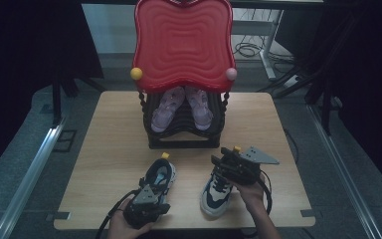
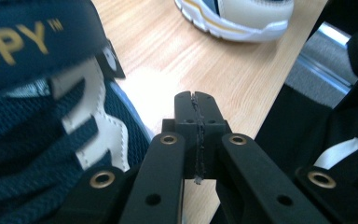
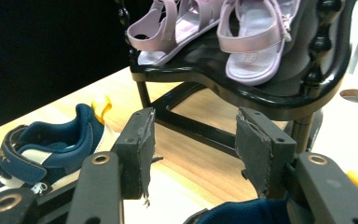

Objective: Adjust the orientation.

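Two navy and white sneakers lie on the wooden table [image 1: 114,124], heels toward a black rack. My left gripper [image 1: 155,191] sits at the toe end of the left sneaker [image 1: 160,174]. In the left gripper view its pads [image 2: 196,112] press flat together with nothing between them, beside the left sneaker [image 2: 37,140]; the right sneaker [image 2: 242,16] lies ahead. My right gripper [image 1: 224,160] hovers over the heel of the right sneaker [image 1: 213,194]. Its jaws [image 3: 193,149] stand apart, the navy heel [image 3: 242,214] just below them and the left sneaker [image 3: 51,144] off to the side.
A black rack [image 1: 179,142] stands at the table's middle back with a red wavy top [image 1: 183,45]. Two pink sandals [image 3: 168,28] [image 3: 256,42] rest on its lower shelf [image 3: 242,91]. Dark curtains flank the table; cables lie on the floor behind.
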A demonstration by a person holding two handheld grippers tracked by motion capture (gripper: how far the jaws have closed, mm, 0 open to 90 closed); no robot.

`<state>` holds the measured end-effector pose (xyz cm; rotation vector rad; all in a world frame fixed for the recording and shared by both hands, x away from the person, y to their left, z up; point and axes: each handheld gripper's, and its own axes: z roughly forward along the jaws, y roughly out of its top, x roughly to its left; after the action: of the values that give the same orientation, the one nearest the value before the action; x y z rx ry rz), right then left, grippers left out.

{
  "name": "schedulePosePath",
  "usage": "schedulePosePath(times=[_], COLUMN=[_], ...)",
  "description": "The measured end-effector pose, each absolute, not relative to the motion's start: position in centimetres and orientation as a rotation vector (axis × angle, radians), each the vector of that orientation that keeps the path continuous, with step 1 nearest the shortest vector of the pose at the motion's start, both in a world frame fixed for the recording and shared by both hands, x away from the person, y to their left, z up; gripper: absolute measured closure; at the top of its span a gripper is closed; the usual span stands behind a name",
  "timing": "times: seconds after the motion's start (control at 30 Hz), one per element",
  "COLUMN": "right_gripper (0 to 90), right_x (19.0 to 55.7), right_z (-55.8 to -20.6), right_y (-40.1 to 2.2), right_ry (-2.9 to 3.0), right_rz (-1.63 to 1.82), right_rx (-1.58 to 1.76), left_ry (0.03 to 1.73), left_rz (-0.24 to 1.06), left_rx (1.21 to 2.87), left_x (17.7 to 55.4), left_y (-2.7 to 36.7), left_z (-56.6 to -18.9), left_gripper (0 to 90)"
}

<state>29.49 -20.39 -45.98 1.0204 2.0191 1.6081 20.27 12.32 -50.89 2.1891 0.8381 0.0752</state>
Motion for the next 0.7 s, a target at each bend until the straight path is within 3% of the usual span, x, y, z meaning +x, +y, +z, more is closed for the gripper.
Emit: schedulePosePath(times=[0.7], right_gripper=[48.1], right_x=[29.6], right_z=[-46.0], right_y=[-20.7], right_ry=[2.001], right_rz=[1.607], right_rx=[1.04], left_ry=[0.898], left_rz=[0.065], left_rx=[2.224], left_x=[21.4], left_y=[14.5], left_z=[-50.9], left_gripper=[89.7])
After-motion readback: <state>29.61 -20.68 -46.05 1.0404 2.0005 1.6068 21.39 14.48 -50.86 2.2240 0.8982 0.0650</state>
